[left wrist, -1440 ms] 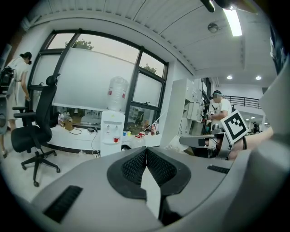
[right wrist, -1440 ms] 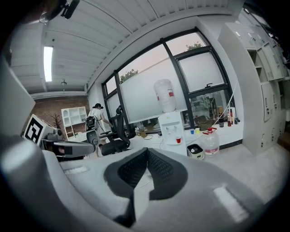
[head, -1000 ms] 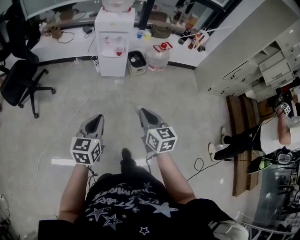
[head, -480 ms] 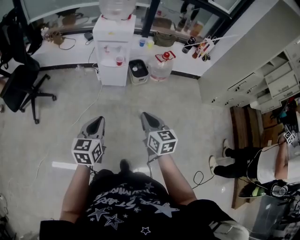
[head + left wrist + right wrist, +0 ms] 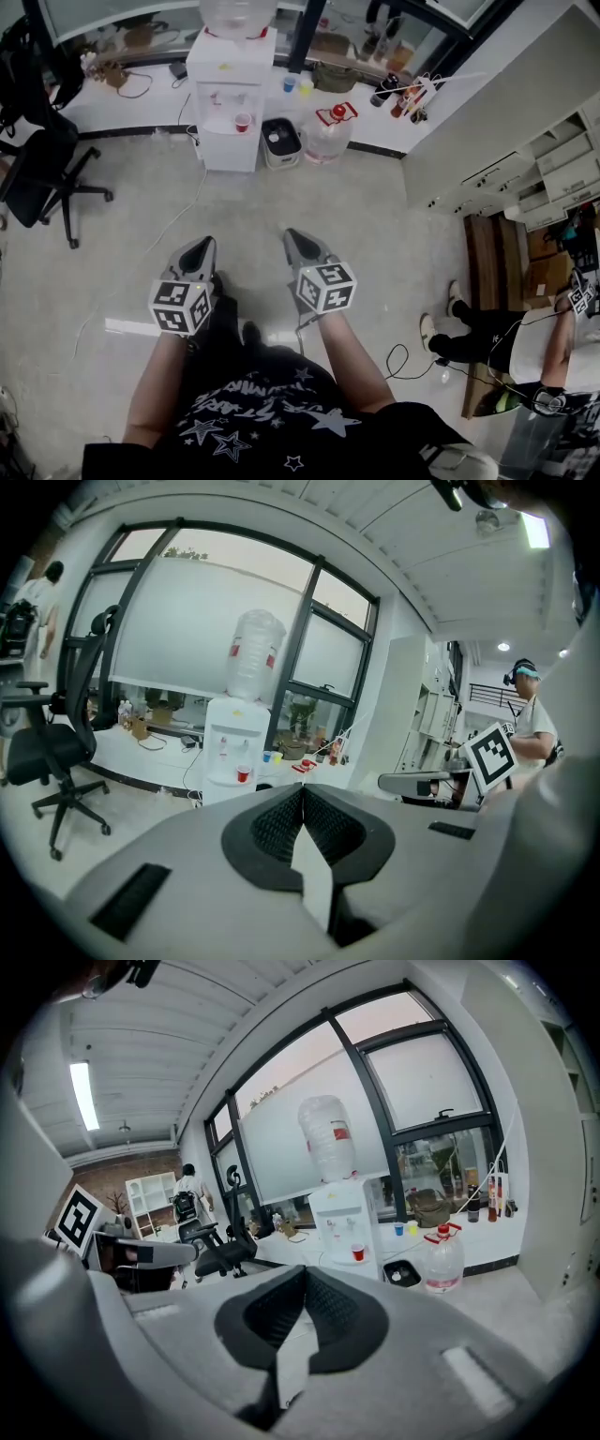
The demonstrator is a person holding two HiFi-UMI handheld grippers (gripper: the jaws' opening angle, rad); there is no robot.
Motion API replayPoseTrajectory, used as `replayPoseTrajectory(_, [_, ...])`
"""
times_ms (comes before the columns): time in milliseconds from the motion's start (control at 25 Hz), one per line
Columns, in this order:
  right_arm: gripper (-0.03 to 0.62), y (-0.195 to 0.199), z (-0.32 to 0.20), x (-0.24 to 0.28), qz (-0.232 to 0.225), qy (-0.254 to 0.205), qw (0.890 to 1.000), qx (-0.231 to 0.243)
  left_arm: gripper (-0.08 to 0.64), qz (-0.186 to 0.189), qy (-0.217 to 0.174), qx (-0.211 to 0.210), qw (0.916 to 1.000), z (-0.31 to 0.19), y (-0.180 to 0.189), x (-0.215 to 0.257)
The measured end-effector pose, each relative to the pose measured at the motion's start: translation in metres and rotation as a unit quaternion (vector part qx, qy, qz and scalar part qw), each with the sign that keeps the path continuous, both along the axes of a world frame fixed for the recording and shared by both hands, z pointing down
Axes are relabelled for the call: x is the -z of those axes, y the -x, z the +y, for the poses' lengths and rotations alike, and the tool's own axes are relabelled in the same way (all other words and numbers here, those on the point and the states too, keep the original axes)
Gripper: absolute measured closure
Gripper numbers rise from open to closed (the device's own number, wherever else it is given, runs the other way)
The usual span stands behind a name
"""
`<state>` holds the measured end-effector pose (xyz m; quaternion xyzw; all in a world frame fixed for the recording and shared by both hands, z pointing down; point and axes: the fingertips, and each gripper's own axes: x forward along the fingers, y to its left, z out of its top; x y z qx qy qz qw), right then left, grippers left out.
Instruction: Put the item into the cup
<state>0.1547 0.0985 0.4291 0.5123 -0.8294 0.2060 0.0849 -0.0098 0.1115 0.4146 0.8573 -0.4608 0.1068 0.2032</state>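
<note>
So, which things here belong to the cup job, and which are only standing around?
Job: left gripper and right gripper, both shut, empty; perhaps the red cup on the water dispenser.
Standing around: office chair, water jug, bin.

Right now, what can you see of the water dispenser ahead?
The water dispenser is a white, upright floor cabinet topped by an inverted clear bottle with a red label. A red cup sits in its tap recess. It stands on the grey floor against the low white ledge.
</note>
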Motion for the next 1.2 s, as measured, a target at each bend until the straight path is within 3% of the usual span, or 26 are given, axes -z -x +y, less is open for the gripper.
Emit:
replayPoseTrajectory(280, [0.591,0.011,-0.058,-0.007,0.007,0.011,1.000,-0.014,0.552,-0.005,0.016,-0.014,0.9998,-0.061,0.017,-0.015])
replayPoseTrajectory(720, [0.591,0.039,-0.193,-0.005,0.013,0.020,0.999,-0.044,0.552,-0.012,0.037,-0.031,0.9988,-0.194,0.057,-0.023])
replayPoseTrajectory(1200, [0.591,0.048,-0.261,-0.025,0.013,0.060,0.994,-0.095,0.552,-0.005,0.066,-0.072,0.9952,-0.274,0.072,-0.039])
